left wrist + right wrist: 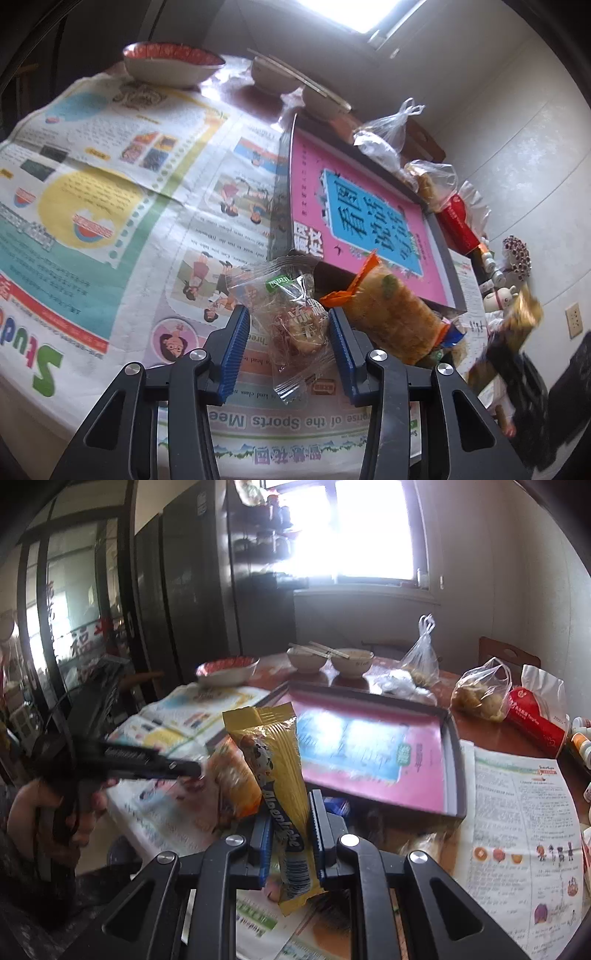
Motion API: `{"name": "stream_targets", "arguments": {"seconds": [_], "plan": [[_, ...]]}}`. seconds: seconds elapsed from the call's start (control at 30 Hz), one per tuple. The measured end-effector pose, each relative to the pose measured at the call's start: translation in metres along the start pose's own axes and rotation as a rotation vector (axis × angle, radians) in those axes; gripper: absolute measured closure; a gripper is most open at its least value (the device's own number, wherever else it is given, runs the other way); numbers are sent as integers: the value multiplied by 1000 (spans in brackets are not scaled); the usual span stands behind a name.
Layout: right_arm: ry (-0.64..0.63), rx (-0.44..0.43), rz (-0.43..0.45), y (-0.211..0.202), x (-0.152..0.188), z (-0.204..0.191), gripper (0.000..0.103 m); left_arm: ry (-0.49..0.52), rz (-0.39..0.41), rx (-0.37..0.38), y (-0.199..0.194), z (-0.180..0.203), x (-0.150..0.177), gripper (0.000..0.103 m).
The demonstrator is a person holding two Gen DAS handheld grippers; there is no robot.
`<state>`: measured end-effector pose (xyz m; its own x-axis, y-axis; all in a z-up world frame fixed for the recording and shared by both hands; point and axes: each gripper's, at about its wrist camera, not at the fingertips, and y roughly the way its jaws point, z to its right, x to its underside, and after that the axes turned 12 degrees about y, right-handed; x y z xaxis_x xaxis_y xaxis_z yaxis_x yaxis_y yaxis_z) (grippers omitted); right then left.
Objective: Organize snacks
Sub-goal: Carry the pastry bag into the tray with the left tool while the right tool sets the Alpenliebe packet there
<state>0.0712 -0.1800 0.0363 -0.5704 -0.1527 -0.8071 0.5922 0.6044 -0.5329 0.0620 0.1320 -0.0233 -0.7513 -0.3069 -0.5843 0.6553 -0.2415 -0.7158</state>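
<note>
Clear-wrapped snack (pixel 295 325), reddish-brown pieces inside, flat on the counter's newspaper, lengthwise toward 12 o'clock. Orange-ended cracker pack (pixel 391 317) just beside it at 2 o'clock, tilted, leaning against the tray edge. Yellow Alpenliebe pack (pixel 275 771) upright, slightly tilted, top toward 11 o'clock, raised above the counter.

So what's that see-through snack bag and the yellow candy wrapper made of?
The small see-through snack packet looks like thin clear plastic film: glossy, crinkled, with the food visible inside. The long yellow candy wrapper looks like shiny printed plastic or foil film; its bright glints suggest this, but the exact material is uncertain.
</note>
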Motion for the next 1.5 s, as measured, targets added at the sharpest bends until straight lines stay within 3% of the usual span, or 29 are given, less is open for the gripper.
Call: {"name": "stream_targets", "arguments": {"seconds": [0.3, 0.63, 0.93, 1.5], "plan": [[81, 19, 47, 11, -38, 30, 84, 42, 99, -53, -24, 5, -26, 57], [178, 49, 44, 27, -49, 63, 84, 91, 141, -54, -6, 23, -68, 57], [254, 60, 5, 48, -53, 87, 84, 146, 100, -60, 28, 41, -83, 57], [349, 121, -24, 73, -47, 122, 84, 201, 39, -95, 65, 53, -80, 57]]}}
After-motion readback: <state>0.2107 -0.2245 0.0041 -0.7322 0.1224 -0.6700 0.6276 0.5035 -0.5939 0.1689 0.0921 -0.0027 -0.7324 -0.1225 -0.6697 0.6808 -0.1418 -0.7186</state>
